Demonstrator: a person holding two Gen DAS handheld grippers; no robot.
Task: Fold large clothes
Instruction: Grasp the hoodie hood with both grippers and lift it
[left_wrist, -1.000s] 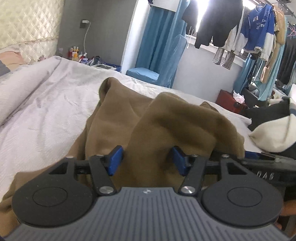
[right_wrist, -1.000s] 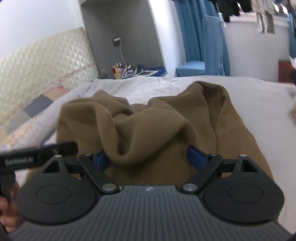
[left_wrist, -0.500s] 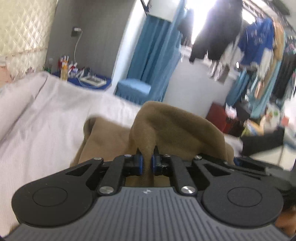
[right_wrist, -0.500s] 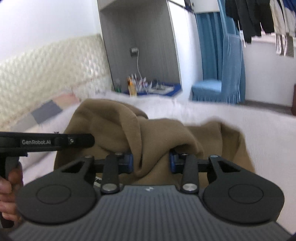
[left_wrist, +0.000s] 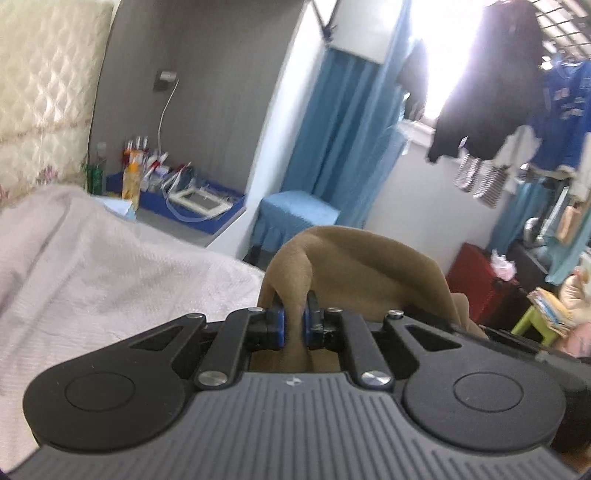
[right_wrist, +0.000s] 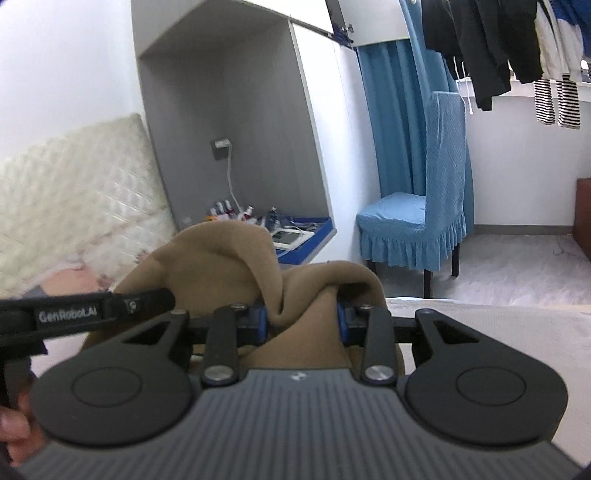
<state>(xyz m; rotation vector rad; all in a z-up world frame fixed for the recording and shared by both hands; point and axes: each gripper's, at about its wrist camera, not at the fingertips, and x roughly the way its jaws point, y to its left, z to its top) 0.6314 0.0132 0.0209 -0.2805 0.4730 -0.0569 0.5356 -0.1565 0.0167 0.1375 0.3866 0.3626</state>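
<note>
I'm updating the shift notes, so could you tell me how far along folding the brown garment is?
Done: both grippers have pinched the brown garment; the left gripper is shut on a thin fold, the right gripper on a thicker bunch. In hand: the cloth hangs bunched above the bed. Left: no neat fold shows yet, so spreading and folding remain.

Garment (left_wrist: 354, 266) above bed (left_wrist: 110, 280); chair (right_wrist: 410, 221) behind.
</note>
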